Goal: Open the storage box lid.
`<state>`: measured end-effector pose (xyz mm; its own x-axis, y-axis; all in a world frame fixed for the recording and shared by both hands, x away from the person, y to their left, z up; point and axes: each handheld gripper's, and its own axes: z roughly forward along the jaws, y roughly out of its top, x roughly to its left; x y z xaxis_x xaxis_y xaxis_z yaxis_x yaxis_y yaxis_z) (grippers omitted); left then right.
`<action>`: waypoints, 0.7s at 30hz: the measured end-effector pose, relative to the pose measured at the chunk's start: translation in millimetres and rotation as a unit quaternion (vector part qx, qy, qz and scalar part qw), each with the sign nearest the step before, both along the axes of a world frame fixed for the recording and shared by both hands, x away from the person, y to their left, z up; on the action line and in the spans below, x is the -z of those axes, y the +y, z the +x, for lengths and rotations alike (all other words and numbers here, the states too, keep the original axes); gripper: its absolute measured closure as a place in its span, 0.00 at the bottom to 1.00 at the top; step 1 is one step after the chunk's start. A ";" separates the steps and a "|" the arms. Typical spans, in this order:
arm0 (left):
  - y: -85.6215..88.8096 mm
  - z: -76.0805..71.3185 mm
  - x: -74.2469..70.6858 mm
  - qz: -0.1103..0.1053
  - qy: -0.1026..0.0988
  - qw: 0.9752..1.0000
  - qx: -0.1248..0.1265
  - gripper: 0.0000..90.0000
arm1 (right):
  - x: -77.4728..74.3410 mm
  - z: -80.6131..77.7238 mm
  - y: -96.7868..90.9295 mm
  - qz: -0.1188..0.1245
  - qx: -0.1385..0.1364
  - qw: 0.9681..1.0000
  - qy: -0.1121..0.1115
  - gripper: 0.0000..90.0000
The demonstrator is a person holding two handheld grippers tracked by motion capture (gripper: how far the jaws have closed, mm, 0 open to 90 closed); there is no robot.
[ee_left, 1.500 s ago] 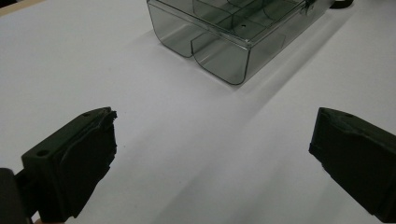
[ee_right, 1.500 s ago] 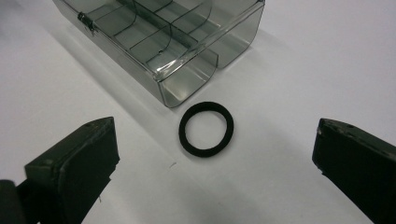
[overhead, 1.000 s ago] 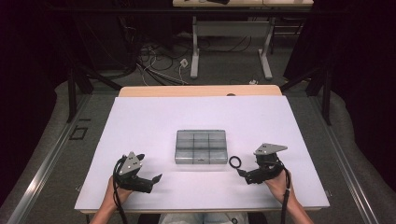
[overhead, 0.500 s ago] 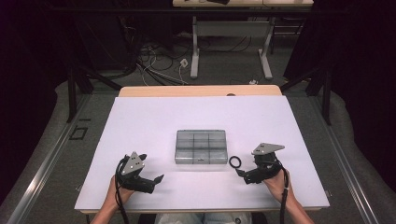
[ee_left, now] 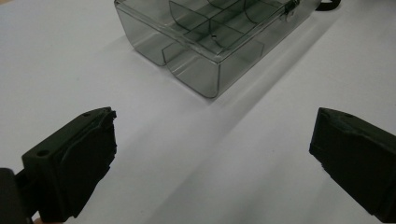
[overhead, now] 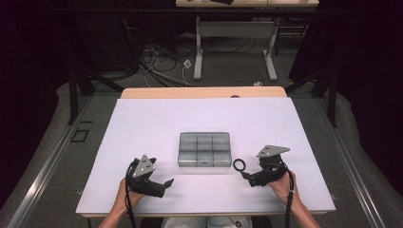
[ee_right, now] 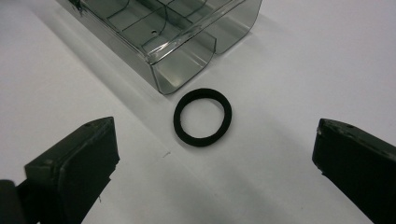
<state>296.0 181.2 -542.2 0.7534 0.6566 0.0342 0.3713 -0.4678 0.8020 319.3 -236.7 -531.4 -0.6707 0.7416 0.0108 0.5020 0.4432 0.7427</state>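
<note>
Surface: white table top (overhead: 142, 128) with a wooden strip along its far edge; dark floor, cables and desk legs beyond it.
Right jaws: spread wide, holding nothing, both low over the white surface in the right gripper view.
Right gripper (overhead: 244, 174): near the table's front right, held in a hand (overhead: 281, 183), aimed toward the ring.
Ring (ee_right: 202, 116): black, flat on the table, lying between the lines of the two right jaws and ahead of their tips, touching neither; it sits just beside the near corner of the box, a thin gap between them.
Left jaws: also released, wide apart, nothing between them but bare table.
Left gripper (overhead: 168, 182): front left of the table, pointing toward the box, well apart from it.
Box (overhead: 205, 148): clear grey plastic, divided into compartments, at the table's middle, between the two grippers.
</note>
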 end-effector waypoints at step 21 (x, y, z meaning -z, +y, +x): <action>-45.6 4.5 0.7 -0.020 0.048 0.999 0.012 0.11 | 1.5 5.8 1.5 -0.005 0.002 1.000 0.002 0.00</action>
<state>300.5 135.5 -542.9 0.7674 0.6378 -0.0660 0.4373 -0.4453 0.7814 325.1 -235.2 -532.9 -0.6676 0.7445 0.0060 0.5065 0.4481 0.7367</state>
